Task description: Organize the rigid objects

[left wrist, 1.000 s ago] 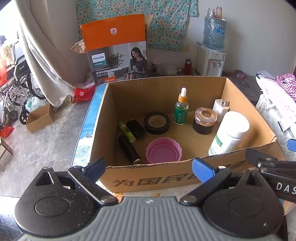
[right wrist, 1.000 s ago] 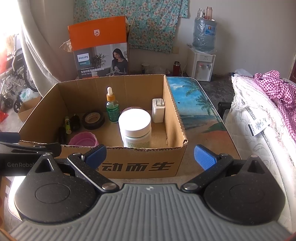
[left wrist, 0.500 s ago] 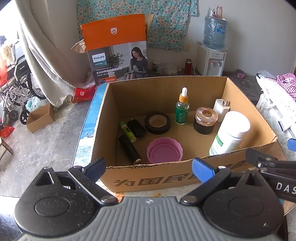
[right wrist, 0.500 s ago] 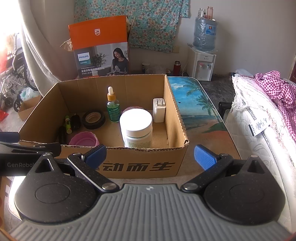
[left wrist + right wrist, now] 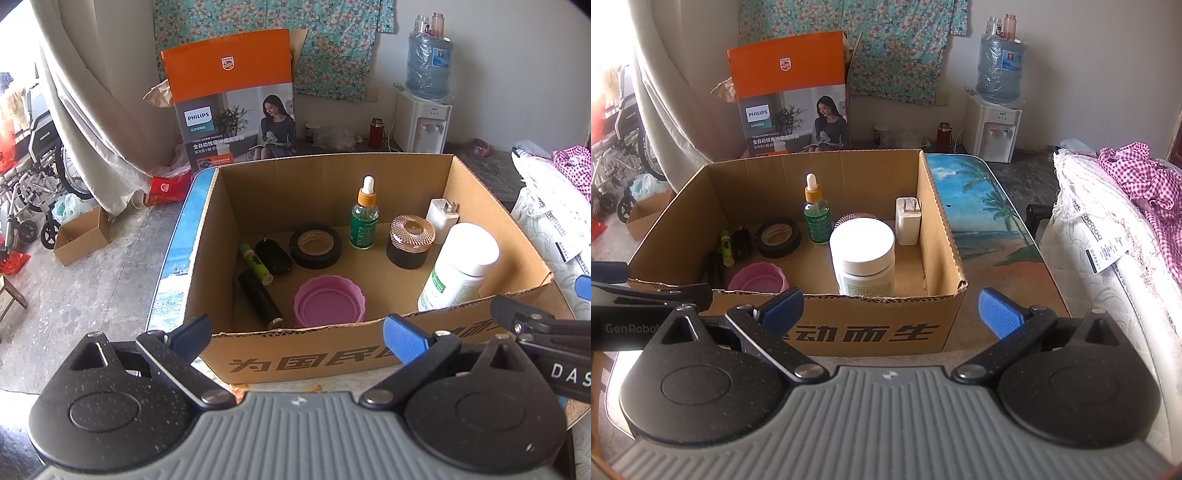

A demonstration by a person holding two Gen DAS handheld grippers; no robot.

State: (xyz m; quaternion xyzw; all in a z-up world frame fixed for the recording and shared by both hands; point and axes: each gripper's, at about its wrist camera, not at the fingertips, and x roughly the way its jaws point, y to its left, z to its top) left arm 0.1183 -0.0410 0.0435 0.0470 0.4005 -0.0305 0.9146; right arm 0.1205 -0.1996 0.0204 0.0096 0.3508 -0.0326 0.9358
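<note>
An open cardboard box point(image 5: 332, 360) point(image 5: 879, 332) stands on the table. Inside are a white-capped bottle point(image 5: 458, 266) point(image 5: 864, 254), a pink lid point(image 5: 328, 304) point(image 5: 757, 280), a black tape roll point(image 5: 316, 245) point(image 5: 777, 237), a green dropper bottle point(image 5: 365, 218) point(image 5: 815, 214), a dark jar with a copper lid point(image 5: 410, 240), a white charger point(image 5: 441, 219) point(image 5: 908, 220), a black tube point(image 5: 258, 299), a yellow-green stick point(image 5: 255, 264) point(image 5: 726, 247) and a black oval item point(image 5: 273, 255). My left gripper point(image 5: 297, 334) and right gripper point(image 5: 890, 308) are open and empty, in front of the box's near wall.
The table top point(image 5: 982, 214) has a beach picture, free to the right of the box. A Philips carton point(image 5: 232, 99) stands behind. A water dispenser point(image 5: 995, 110) is at the back wall. A mattress with checked cloth point(image 5: 1126, 206) lies right. A wheelchair point(image 5: 26, 177) is at left.
Both views have shifted very slightly, the box sitting a touch lower in frame. Nothing was taken hold of or let go.
</note>
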